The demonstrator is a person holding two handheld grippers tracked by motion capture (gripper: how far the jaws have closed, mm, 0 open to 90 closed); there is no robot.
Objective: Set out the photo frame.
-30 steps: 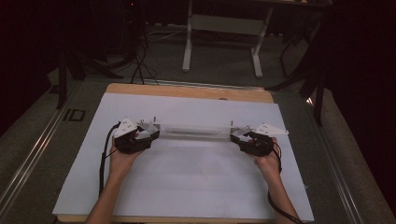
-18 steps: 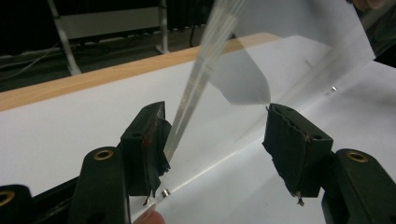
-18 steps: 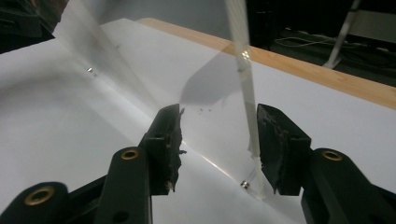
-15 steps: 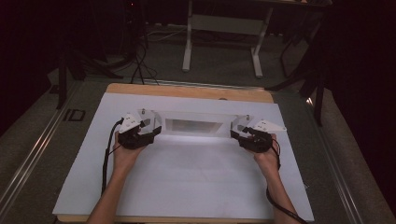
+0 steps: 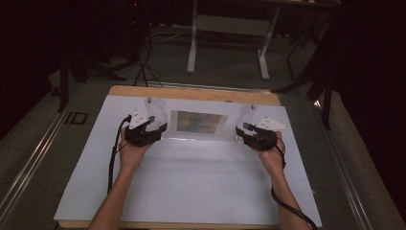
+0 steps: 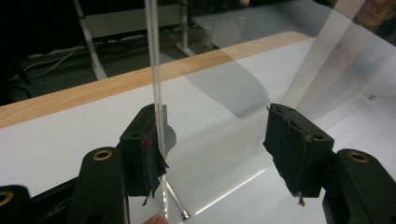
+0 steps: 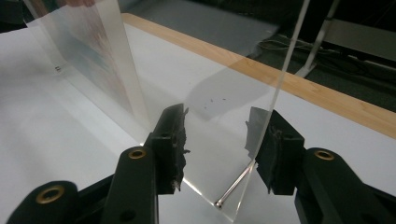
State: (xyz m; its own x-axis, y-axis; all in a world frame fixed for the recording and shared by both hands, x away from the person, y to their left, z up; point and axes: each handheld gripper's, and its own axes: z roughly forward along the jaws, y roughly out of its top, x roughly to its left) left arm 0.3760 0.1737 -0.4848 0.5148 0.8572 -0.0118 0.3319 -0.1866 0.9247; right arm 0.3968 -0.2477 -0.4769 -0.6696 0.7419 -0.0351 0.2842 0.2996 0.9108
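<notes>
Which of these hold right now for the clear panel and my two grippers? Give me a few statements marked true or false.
1. The left gripper and right gripper sit at opposite ends of the panel. True.
2. Both grippers are clamped shut. False: in each gripper view the jaws stand wide apart, with the panel's edge near one jaw.
3. The panel lies flat on the white sheet. False: it stands up on its lower edge.
4. The panel is blank. False: a coloured picture shows in its middle.
5. Bare wood shows along the table's far edge. True.
</notes>
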